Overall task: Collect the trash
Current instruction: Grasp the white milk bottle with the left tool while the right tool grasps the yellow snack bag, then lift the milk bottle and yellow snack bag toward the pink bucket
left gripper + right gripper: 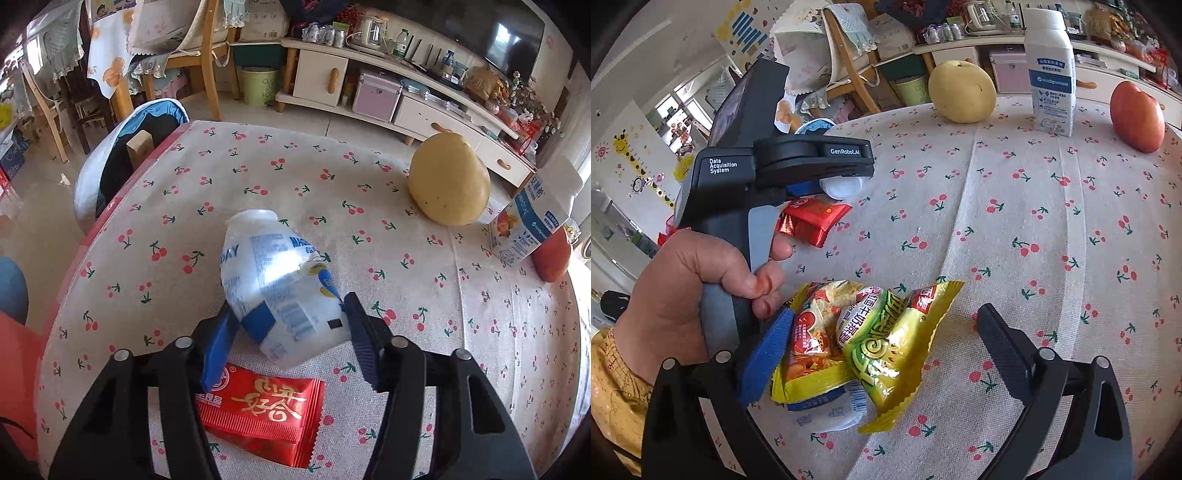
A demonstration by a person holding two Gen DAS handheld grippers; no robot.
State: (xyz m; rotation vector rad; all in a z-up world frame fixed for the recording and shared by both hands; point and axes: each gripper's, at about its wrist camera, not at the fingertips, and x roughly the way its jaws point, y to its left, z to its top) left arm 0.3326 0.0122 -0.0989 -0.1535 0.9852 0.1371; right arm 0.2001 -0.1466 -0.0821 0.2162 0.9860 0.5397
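My left gripper (291, 332) is shut on a crushed white plastic bottle (280, 280) with blue print, holding it just above the cherry-print tablecloth (369, 229). A red snack wrapper (266, 413) lies under it. In the right wrist view the left gripper (846, 177) shows at the left with the bottle's end (842, 188) in its jaws and the red wrapper (812, 219) below. My right gripper (882, 350) is open around a pile of yellow and green snack wrappers (857, 339) lying on a small white cup (831, 413).
A yellow pear (448, 181) (962, 92), an upright white milk bottle (1051, 74) (532, 218) and a red tomato (1137, 116) (552, 258) stand at the table's far side. Chairs, a green bin (258, 86) and a TV cabinet lie beyond.
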